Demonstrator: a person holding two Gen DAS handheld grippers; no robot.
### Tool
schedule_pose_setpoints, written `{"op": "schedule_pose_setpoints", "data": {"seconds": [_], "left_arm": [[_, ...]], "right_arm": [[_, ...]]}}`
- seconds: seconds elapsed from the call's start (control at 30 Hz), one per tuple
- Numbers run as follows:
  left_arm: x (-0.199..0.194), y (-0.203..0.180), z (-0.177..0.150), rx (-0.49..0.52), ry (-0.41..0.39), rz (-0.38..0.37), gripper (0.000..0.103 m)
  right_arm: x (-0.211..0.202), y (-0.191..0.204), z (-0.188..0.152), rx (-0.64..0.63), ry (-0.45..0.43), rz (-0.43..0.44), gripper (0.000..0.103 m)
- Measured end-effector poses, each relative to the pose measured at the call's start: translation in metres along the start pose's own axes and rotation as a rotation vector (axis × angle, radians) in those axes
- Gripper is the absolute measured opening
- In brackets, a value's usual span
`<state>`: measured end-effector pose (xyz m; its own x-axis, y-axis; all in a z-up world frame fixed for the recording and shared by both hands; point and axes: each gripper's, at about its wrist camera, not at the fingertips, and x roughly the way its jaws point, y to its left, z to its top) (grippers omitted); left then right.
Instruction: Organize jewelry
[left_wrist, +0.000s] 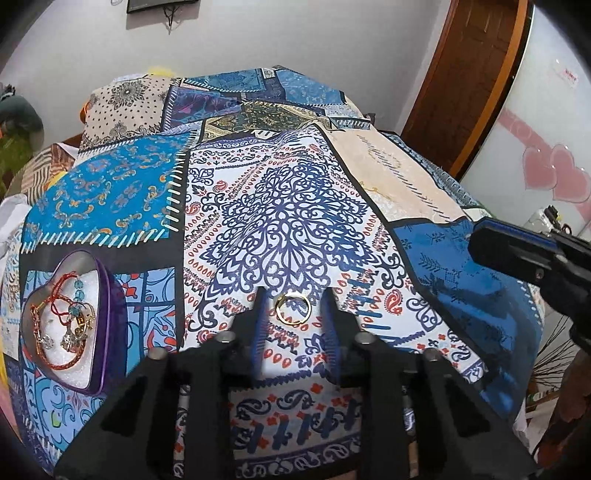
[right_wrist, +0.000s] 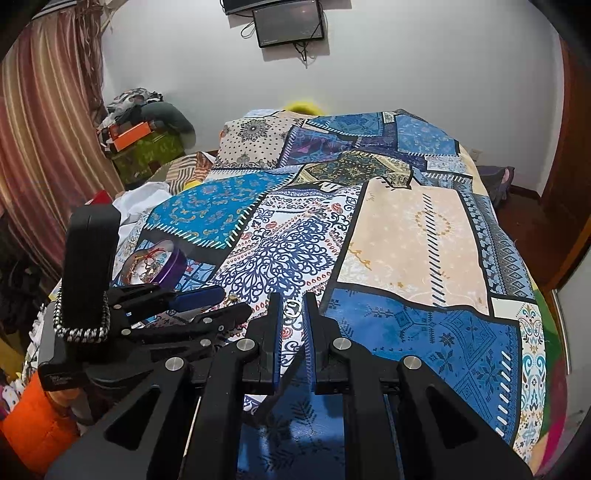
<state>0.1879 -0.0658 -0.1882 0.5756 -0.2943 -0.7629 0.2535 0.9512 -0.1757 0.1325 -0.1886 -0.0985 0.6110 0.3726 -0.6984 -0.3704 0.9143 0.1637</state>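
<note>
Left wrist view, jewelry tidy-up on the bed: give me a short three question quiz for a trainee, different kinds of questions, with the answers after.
1. True or false: the gold ring already lies inside the heart-shaped tin.
2. Multiple choice: where is the ring relative to the left gripper? A) clamped tight between the pads; B) lying on the patterned bedspread between open fingers; C) outside the fingers, beside the tin.
3. Short answer: what does the tin hold now?

Key
1. False; it lies on the bedspread.
2. B; neither pad touches it.
3. Several bracelets and chains, including a red cord and a blue beaded strand, on a white lining.
</note>
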Motion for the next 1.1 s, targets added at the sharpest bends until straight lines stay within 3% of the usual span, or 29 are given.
{"op": "schedule_pose_setpoints", "data": {"seconds": [0.4, 0.77, 1.1], "left_arm": [[-0.028, 0.008, -0.008, -0.011, -0.045, 0.036, 0.020], [-0.090, 0.056, -0.008, -0.076, -0.177, 0.092, 0.020], [-0.138, 0.111, -0.016, -0.154, -0.275, 0.187, 0.020]], "right_arm": [[0.002, 0.015, 0.006, -0.023, -0.005, 0.016, 0.009], [0.017, 0.062, 0.025, -0.109, -0.016, 0.060, 0.009], [0.036, 0.110, 0.041, -0.181, -0.030, 0.124, 0.009]]}}
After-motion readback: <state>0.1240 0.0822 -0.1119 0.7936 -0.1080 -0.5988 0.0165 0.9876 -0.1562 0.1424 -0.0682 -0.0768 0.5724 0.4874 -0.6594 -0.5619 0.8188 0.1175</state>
